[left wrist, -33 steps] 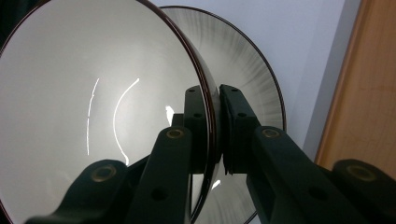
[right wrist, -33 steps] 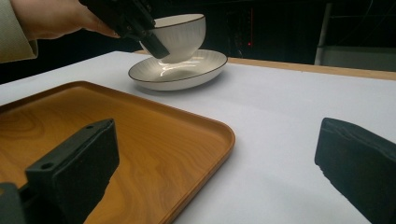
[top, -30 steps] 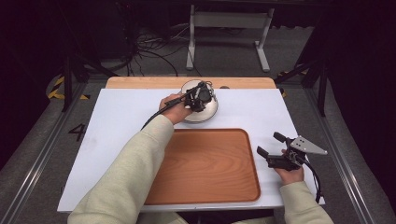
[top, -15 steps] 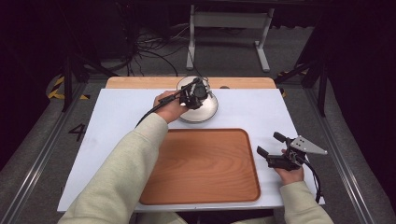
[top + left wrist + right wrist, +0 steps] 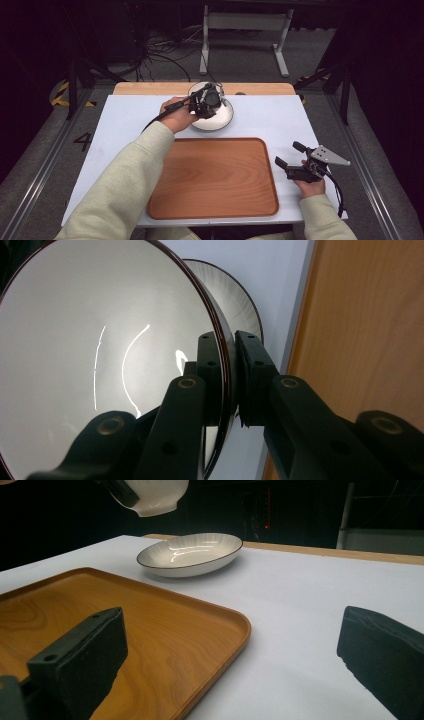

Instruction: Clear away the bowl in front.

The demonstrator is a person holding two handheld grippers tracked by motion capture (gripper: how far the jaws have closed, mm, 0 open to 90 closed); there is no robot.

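Observation:
My left gripper [image 5: 231, 340] is shut on the dark-edged rim of a white bowl [image 5: 100, 355], one jaw inside and one outside. In the high view the left gripper [image 5: 206, 104] holds the bowl [image 5: 196, 90] in the air over the far middle of the table. The bowl [image 5: 150, 495] hangs above a shallow white ribbed dish [image 5: 190, 555] that rests on the table [image 5: 125, 120]. The dish [image 5: 222, 120] lies just beyond the wooden tray [image 5: 215, 180]. My right gripper [image 5: 288, 153] rests open on the table right of the tray, nothing between its jaws [image 5: 235, 630].
The tray [image 5: 100, 600] lies bare on the white table cover. A strip of wooden tabletop [image 5: 150, 88] runs along the far edge. Cables and a metal stand [image 5: 245, 30] lie on the floor beyond the table.
The left gripper has lifted the bowl off the dish and drifted slightly left. The right gripper has stayed put.

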